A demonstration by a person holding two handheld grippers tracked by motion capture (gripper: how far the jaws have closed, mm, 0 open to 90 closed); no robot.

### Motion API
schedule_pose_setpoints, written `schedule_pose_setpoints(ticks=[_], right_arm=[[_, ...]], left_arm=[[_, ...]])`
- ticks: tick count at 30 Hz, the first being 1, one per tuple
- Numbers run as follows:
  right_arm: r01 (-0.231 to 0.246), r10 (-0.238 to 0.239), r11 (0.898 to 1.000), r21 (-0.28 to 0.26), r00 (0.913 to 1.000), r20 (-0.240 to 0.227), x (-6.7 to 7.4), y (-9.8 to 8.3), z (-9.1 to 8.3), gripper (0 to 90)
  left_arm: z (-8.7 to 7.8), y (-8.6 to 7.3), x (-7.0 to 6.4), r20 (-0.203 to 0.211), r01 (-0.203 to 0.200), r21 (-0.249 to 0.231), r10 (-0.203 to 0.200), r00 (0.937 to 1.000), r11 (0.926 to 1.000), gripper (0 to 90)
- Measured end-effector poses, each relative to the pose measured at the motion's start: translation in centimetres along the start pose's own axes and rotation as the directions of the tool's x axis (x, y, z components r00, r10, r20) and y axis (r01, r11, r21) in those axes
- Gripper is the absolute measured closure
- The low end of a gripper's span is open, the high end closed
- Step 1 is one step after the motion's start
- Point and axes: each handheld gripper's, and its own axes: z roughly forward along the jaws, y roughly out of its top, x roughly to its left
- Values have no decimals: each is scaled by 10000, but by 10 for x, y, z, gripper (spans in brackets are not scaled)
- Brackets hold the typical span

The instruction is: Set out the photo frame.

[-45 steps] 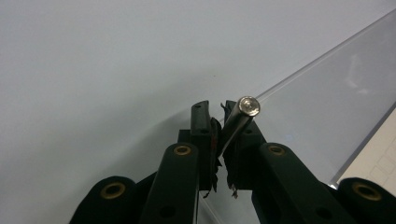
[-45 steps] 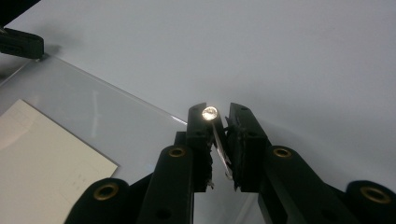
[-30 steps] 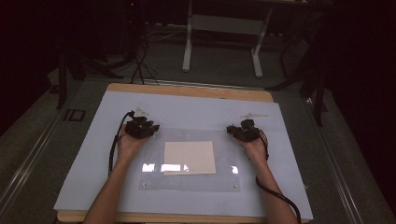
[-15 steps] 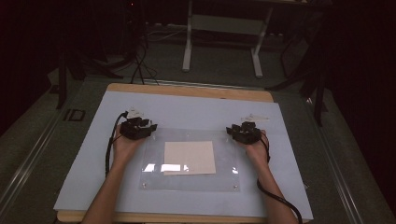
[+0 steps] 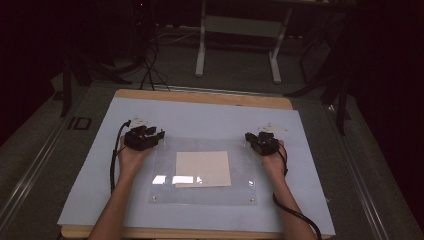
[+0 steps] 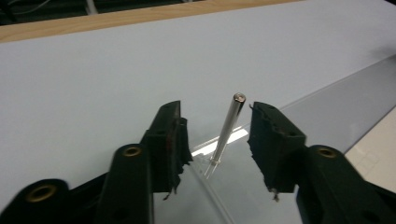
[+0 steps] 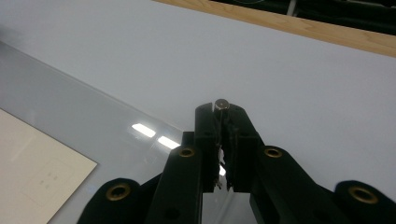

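A clear acrylic sheet [image 5: 202, 192] lies flat on the pale blue mat, covering a cream paper square [image 5: 203, 168]. A thin metal pin [image 6: 228, 126] stands upright at the sheet's far left corner, between the jaws of my open left gripper [image 6: 217, 147], which do not touch it. In the high view that left gripper [image 5: 146, 137] sits at the same corner. My right gripper [image 7: 222, 135] is shut on another metal pin [image 7: 221, 103] at the sheet's far right corner; only the pin's round top shows above the jaws. The right gripper [image 5: 261, 141] appears there in the high view.
The blue mat [image 5: 200, 120] covers a wooden table [image 5: 200, 96] whose edge shows at the far side. Cables trail from both grippers along the person's forearms. A metal stand [image 5: 237, 30] and dark floor lie beyond the table.
Both hands stay at the sheet's far corners. The left gripper has shifted slightly left and nearer; the right barely moved.
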Motion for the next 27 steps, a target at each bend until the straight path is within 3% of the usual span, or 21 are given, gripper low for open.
schedule_pose_setpoints(ticks=[13, 17, 27], right_arm=[[-105, 105, 9999, 24, 9999, -72, -1, 0, -1, 842], [58, -59, 9999, -101, 10000, -65, -1, 0, -2, 813], [93, -93, 9998, -149, 10000, -8, 0, 1, -3, 844]], left_arm=[[8, 0, -8, 189, -154, -308, 160, 9997, 9994, 818], [10, -1, -9, 75, -148, -411, 151, 9999, 9990, 833], [10, -2, -10, 8, -151, -490, 151, 9999, 9987, 842]])
